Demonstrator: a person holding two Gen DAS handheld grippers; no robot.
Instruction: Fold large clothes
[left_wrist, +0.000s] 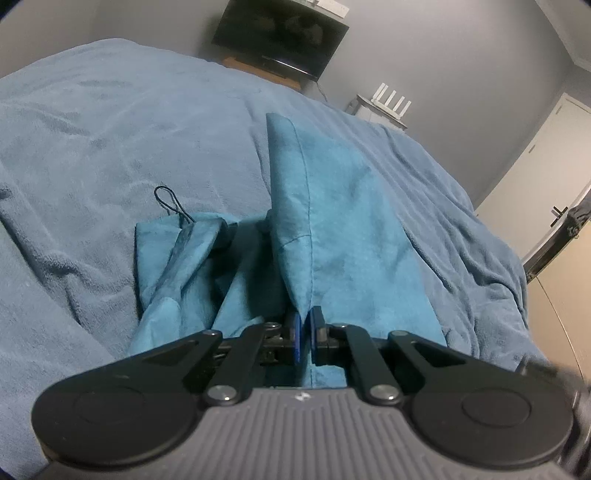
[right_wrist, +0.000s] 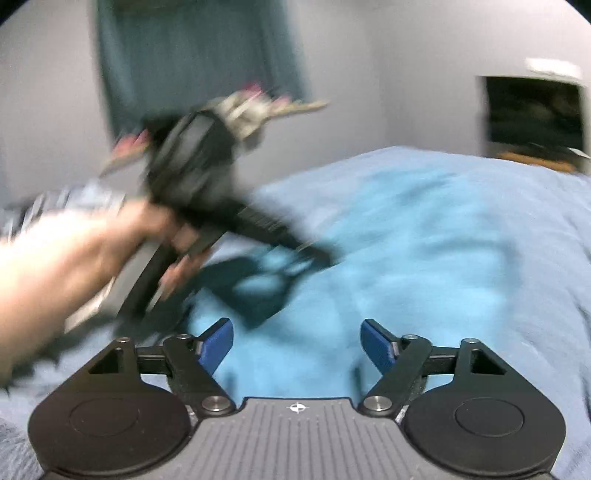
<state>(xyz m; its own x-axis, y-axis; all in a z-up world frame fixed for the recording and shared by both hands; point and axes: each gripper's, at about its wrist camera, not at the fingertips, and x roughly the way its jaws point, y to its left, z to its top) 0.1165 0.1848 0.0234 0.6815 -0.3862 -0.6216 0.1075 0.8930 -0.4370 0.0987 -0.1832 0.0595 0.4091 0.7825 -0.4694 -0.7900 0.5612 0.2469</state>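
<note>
A teal garment (left_wrist: 332, 221) lies on the blue-blanketed bed (left_wrist: 110, 129), one long panel stretching away and crumpled folds with a dark drawstring loop (left_wrist: 170, 203) at its left. My left gripper (left_wrist: 306, 332) is shut on an edge fold of that garment, the cloth pinched between its blue pads. In the right wrist view, which is blurred, the same teal garment (right_wrist: 388, 240) spreads under my right gripper (right_wrist: 297, 341), whose blue fingers stand apart with nothing pressed between them. A person's hand (right_wrist: 74, 251) holds the left gripper (right_wrist: 317, 254) at the cloth.
A dark television (left_wrist: 280, 37) hangs on the far wall above a wooden shelf. A white router (left_wrist: 391, 101) sits on a small stand beyond the bed's far right corner. A door (left_wrist: 554, 155) is at the right. A dark curtain (right_wrist: 192, 55) hangs behind the bed.
</note>
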